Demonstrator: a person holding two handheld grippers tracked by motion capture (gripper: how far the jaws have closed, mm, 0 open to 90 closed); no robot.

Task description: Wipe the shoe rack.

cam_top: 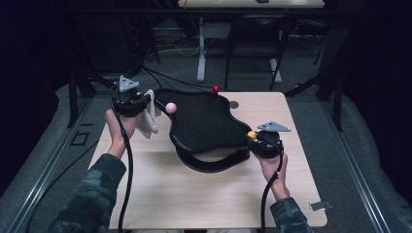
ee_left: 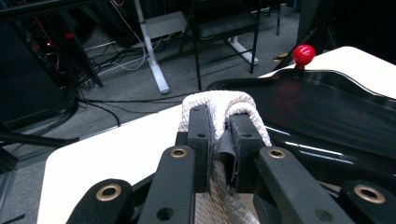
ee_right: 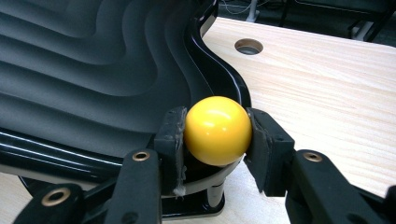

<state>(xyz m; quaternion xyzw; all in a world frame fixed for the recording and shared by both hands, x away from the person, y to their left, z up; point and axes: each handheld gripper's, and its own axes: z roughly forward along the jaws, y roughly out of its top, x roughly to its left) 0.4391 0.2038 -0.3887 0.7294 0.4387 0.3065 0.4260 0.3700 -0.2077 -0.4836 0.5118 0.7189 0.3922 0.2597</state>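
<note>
A black wavy tray [cam_top: 204, 124] on a stand sits in the middle of the wooden table, with a red knob [cam_top: 216, 89] at its far edge, a pink knob [cam_top: 170, 107] at its left and a yellow knob [cam_top: 251, 135] at its right. My right gripper [ee_right: 217, 133] is shut on the yellow knob [ee_right: 217, 130], at the tray's rim [ee_right: 224, 79]. At the tray's left edge my left gripper [cam_top: 145, 103] is shut on a white cloth [cam_top: 148, 116], which folds over the jaw tips [ee_left: 224, 105]. The red knob [ee_left: 303, 54] stands beyond the glossy tray [ee_left: 327, 102].
The wooden table [cam_top: 194, 194] has bare surface in front of the tray and a round cable hole [cam_top: 234, 104] at the back right. Behind it stand a desk frame [cam_top: 201, 53], a chair and floor cables. Cables trail from both grippers along the forearms.
</note>
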